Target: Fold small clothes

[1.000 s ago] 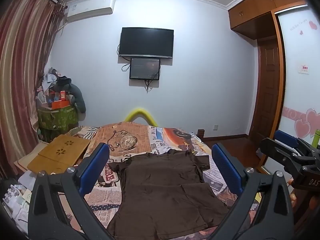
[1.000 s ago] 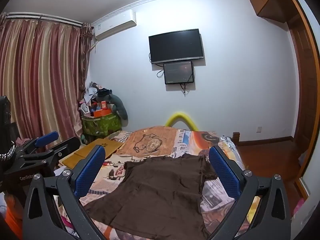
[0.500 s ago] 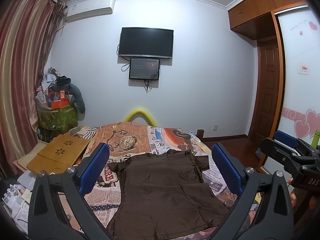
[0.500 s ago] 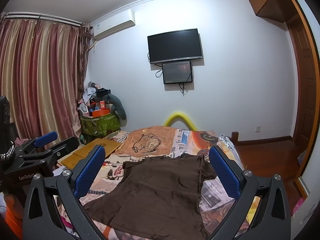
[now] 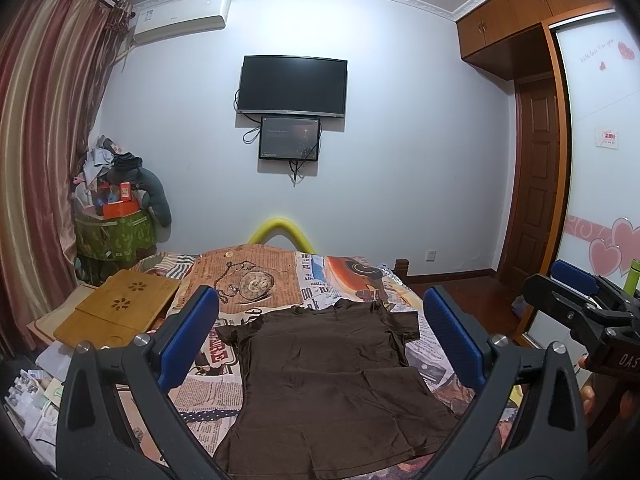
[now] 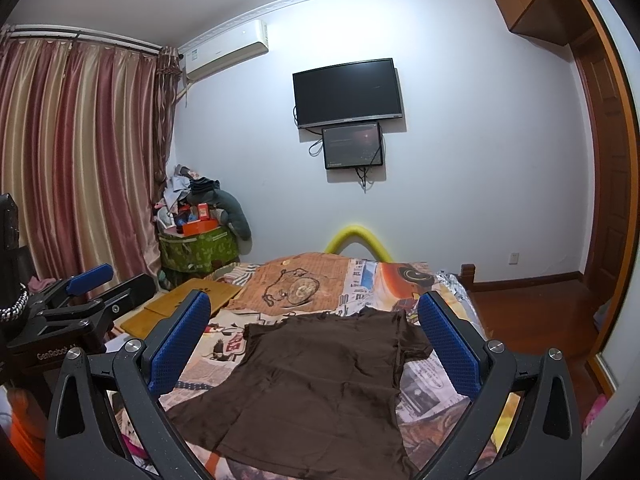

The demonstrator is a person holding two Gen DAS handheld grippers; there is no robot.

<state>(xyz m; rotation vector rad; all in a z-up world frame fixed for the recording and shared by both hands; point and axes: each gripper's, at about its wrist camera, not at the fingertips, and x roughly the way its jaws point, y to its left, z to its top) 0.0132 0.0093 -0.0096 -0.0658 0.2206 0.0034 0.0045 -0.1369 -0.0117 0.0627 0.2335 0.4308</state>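
- Left wrist view: the left tool, of black plastic arms tipped with blue textured pads, is held with its jaws wide apart and nothing between them, above the bed. A dark brown, soft cotton short-sleeved T-shirt is spread flat on the newsprint-patterned bed cover, collar toward the far wall, with faint creases across the chest. A flat bamboo lap tray with flower-shaped cut-outs is seen at the bed's left edge. The right tool is seen at the right margin; its jaw state cannot be told here.
- Right wrist view: the right tool is likewise spread open and empty. The brown T-shirt is seen lying flat on the bed, slantwise. The left tool appears at the left.
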